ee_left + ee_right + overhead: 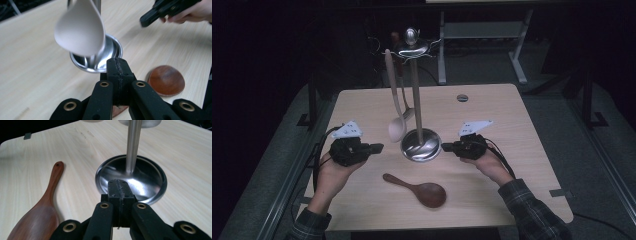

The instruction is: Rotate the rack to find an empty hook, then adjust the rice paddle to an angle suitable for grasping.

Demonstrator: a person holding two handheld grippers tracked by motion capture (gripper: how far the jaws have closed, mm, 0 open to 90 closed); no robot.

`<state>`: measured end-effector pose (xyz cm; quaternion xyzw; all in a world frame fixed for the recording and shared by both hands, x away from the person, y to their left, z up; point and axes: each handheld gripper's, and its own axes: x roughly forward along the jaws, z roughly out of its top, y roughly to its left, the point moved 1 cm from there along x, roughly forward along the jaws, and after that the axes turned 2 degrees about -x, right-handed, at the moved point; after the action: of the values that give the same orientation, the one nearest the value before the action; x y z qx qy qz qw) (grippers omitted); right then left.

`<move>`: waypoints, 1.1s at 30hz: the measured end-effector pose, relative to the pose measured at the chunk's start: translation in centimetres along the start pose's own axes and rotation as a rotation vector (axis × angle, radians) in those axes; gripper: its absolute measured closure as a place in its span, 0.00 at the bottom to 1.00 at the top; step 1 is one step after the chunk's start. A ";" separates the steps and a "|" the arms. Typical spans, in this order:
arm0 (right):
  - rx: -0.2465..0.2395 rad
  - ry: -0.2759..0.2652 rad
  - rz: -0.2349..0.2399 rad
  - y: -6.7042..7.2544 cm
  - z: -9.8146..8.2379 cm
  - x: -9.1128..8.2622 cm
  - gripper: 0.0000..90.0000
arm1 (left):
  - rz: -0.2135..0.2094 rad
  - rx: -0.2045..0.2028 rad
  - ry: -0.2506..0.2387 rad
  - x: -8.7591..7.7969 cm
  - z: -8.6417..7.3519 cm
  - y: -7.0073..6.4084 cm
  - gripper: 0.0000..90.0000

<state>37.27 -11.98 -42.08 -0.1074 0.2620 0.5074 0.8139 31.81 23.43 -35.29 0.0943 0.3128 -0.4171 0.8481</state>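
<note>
left gripper (377,148) closed, empty | right gripper (447,146) closed beside rack base (420,146)

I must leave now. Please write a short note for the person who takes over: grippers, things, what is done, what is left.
Left gripper: shut, empty, left of the stand.
Right gripper: shut, empty, at the stand's base on the right.
Pale spoon hangs on the stand, with another utensil behind it.
Brown spoon lies flat on the table, near side, untouched.
Left to do, probably: pick up the brown spoon and hang it.
</note>
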 end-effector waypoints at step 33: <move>-0.013 0.222 0.109 5.0 -5.2 1.5 1.00 | -0.063 0.007 0.250 7.3 -7.9 -2.3 1.00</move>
<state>31.69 -10.79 -46.80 -0.1537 0.3527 0.5373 0.7505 29.81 20.55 -45.70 0.1386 0.4175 -0.4296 0.7886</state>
